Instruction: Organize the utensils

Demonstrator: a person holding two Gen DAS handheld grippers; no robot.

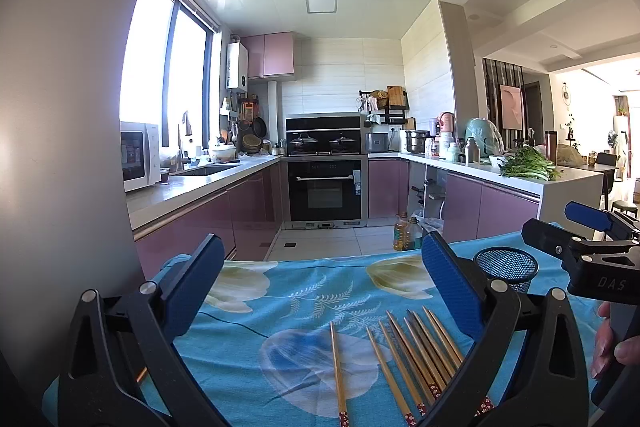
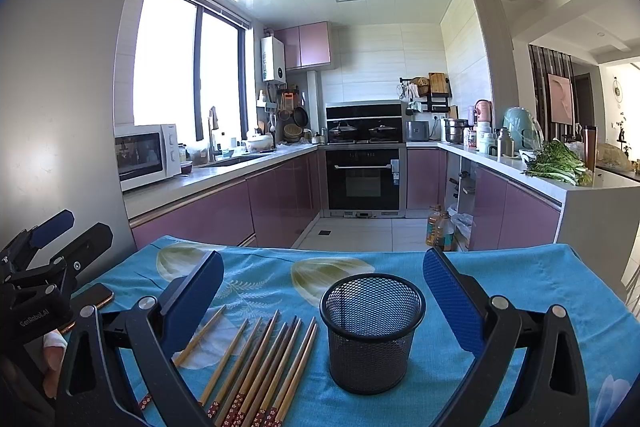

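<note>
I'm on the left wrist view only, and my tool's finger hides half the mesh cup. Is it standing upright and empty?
Observer: The mesh cup stands upright on the cloth; nothing shows inside it.
Operator: Is the right tool holding anything?
Observer: No. The right tool is open, and the cup sits ahead between its fingers, untouched.
Operator: Anything lying left of the chopsticks?
Observer: A dark phone lies on the cloth, left of the chopsticks.
</note>
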